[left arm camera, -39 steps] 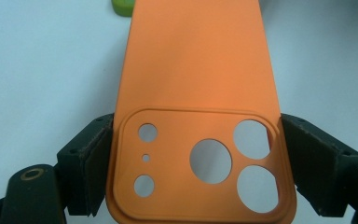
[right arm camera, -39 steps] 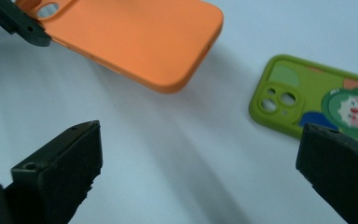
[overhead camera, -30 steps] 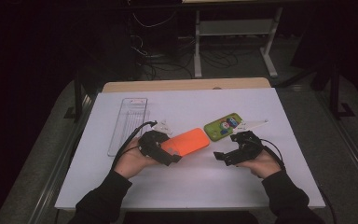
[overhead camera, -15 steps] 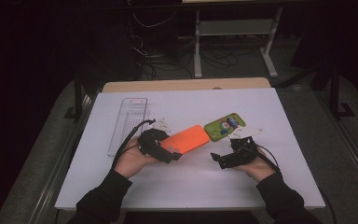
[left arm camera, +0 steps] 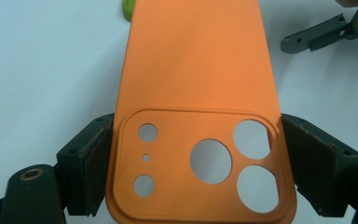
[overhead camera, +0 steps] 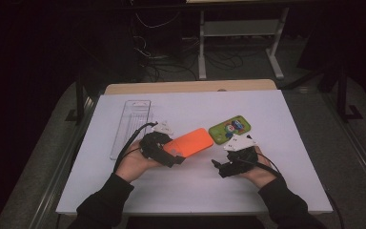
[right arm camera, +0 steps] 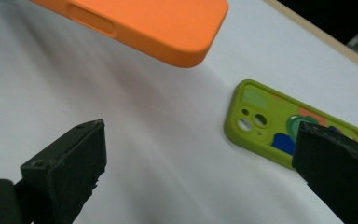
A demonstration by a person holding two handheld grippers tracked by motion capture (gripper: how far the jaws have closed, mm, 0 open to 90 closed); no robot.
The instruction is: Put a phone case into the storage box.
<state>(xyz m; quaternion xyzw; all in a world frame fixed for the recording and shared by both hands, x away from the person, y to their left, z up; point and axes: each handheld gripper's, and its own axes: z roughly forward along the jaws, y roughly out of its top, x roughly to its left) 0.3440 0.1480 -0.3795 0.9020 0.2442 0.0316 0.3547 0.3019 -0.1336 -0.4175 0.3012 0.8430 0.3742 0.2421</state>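
An orange phone case [overhead camera: 190, 143] with round camera cut-outs is held just above the white table, my left gripper [overhead camera: 171, 156] shut on its camera end. In the left gripper view both pads [left arm camera: 98, 163] press the sides of the case [left arm camera: 200, 84]. My right gripper [overhead camera: 219, 168] rests to the right of it, open, with nothing between the jaws. Its own view looks between the open jaws [right arm camera: 200, 163] at the orange case's far end [right arm camera: 154, 23] and at a green cartoon-printed phone case [right arm camera: 270, 121] lying flat. The green case [overhead camera: 229, 128] lies behind the right hand.
A clear plastic package [overhead camera: 131, 126] lies lengthwise at the table's left. A white sheet [overhead camera: 295, 143] covers the table, with a wooden edge [overhead camera: 186, 87] at the back. Beyond the table are dark floor, cables and a stand.
My right gripper has shifted left and a little toward the near edge, closer to the orange case. The left gripper and the case have stayed put.
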